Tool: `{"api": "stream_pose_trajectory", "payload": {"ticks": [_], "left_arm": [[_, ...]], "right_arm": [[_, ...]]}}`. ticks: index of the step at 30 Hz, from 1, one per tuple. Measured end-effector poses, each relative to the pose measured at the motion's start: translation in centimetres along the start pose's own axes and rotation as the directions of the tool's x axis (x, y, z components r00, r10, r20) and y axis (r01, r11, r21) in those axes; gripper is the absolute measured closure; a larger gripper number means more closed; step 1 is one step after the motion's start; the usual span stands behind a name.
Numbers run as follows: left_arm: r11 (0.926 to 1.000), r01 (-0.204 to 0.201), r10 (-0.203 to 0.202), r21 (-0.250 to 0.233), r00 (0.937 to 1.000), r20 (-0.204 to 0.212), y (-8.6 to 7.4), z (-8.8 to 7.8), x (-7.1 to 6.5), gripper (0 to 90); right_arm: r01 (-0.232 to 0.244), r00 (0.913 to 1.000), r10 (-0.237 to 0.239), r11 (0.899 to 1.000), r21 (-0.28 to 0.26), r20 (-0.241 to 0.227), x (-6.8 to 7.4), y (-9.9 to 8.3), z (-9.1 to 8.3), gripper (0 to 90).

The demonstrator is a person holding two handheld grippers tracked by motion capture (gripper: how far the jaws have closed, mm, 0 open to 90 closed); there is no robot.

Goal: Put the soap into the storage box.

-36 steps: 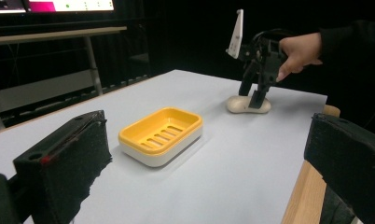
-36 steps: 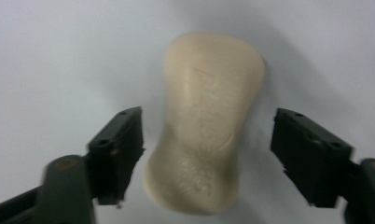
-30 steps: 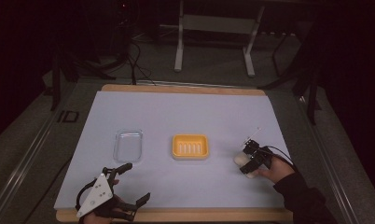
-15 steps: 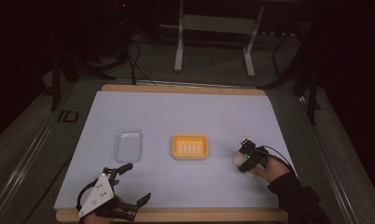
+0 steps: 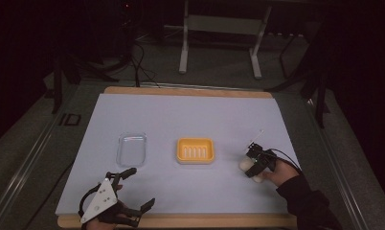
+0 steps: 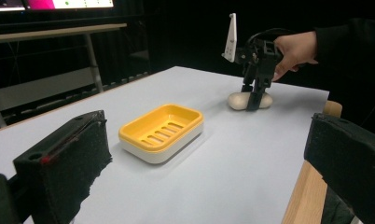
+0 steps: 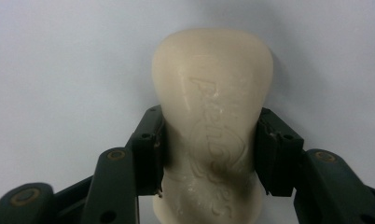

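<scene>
Near the right edge of the worktop [image 5: 190, 115], the right tongs [image 7: 209, 149] have just closed and now pinch the cream soap bar [image 7: 212, 116] lying there, right of the yellow soap dish [image 5: 195, 150]. The left tongs [image 5: 133, 189] stand wide and hold nothing at the front edge.

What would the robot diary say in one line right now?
right gripper: shut on soap bar | left gripper: open, idle | soap dish: empty
</scene>
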State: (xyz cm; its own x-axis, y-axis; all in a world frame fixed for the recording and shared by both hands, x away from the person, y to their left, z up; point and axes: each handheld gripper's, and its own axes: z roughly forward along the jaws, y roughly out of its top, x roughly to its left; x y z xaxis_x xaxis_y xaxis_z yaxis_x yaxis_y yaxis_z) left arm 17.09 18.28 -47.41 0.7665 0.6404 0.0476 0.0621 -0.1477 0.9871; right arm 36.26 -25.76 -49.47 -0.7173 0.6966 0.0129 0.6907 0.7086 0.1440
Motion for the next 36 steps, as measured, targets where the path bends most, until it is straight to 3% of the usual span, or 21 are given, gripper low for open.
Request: {"api": "stream_pose_trajectory", "payload": {"ticks": [4, 19, 26, 36], "left_arm": [[1.0000, 0.003, -0.003, -0.002, 1.0000, -0.003, 0.0, -0.1, 0.1, 0.3], [1.0000, 0.003, -0.003, 0.001, 1.0000, -0.001, 0.0, 0.0, 0.1, 0.3], [1.0000, 0.002, -0.002, 0.002, 1.0000, -0.002, 0.0, 0.0, 0.1, 0.3], [1.0000, 0.003, -0.003, 0.002, 1.0000, 0.000, 0.0, 0.0, 0.1, 0.3]], "right_arm": [[0.032, 0.9995, -0.032, 0.999, 0.017, 0.007, 0.1, 0.1, -0.4, 50.0], [0.125, 0.9919, -0.124, 0.992, -0.019, 0.024, -0.2, 1.0, -3.0, 50.0], [0.203, 0.9790, -0.202, 0.978, -0.048, 0.028, -0.4, 1.8, -4.3, 50.0], [0.264, 0.9642, -0.265, 0.962, -0.068, -0.002, -0.4, 2.9, -5.1, 50.0]]}}
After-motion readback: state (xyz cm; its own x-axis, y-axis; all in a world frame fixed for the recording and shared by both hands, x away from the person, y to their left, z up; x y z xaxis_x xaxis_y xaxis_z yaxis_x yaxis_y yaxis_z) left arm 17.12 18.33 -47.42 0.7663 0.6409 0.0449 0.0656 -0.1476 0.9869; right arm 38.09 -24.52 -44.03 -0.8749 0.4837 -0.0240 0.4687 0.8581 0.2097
